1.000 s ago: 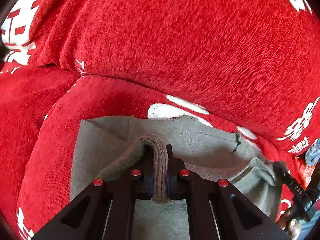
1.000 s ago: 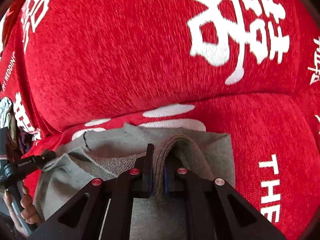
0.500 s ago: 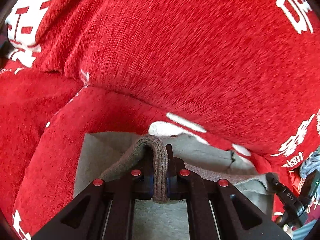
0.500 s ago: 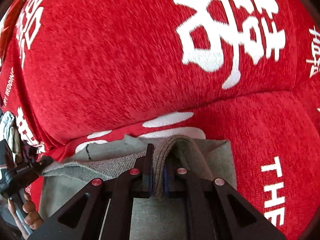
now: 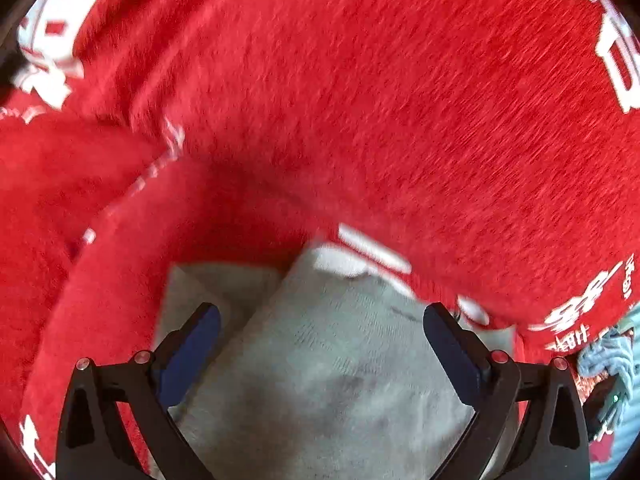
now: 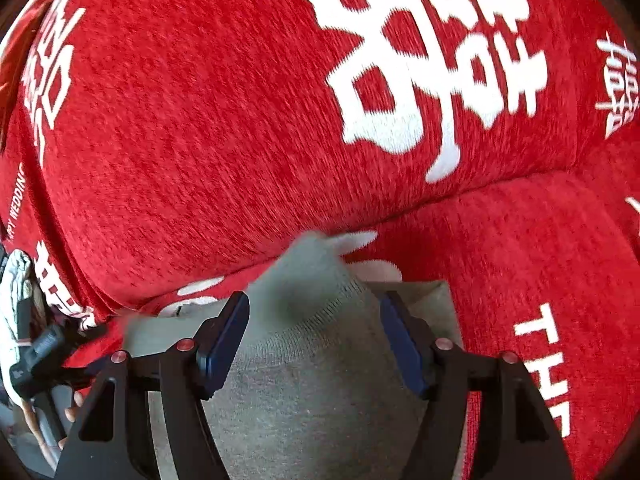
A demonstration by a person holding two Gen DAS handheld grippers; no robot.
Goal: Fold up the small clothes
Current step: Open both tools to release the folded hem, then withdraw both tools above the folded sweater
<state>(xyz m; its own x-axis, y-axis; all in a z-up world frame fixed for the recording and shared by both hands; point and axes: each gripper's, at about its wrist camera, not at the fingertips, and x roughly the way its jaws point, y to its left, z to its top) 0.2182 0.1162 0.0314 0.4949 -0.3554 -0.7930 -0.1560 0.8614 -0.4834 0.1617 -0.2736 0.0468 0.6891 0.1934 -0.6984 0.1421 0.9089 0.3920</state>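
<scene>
**Grey garment released on red cover, both grippers opening**

Grey garment lies on the seat of a sofa draped in a red cover, close against the line where the seat meets the backrest. We find it to be a knitted piece in a muted grey-green, with a fine ribbed texture visible in the right wrist view. A folded upper layer sits on a flatter lower layer, whose paler corner shows to the left of the fold in the left wrist view. The fold's far edge touches the white lettering woven into the cover. Both views are blurred at that edge, so we cannot tell its outline exactly.

We record the left gripper with its jaws opening and standing wide apart. The garment lies between and below them, and the blue pads do not press on it.

We record the right gripper with its jaws also opening, less widely. A hump of the garment rises between them, close to the blue pads on either side, yet we see no clamping of the cloth.

The cover carries large white characters on the backrest and Latin letters on the seat. At the left edge of the right wrist view a person's hand shows beside the other tool's black body.
</scene>
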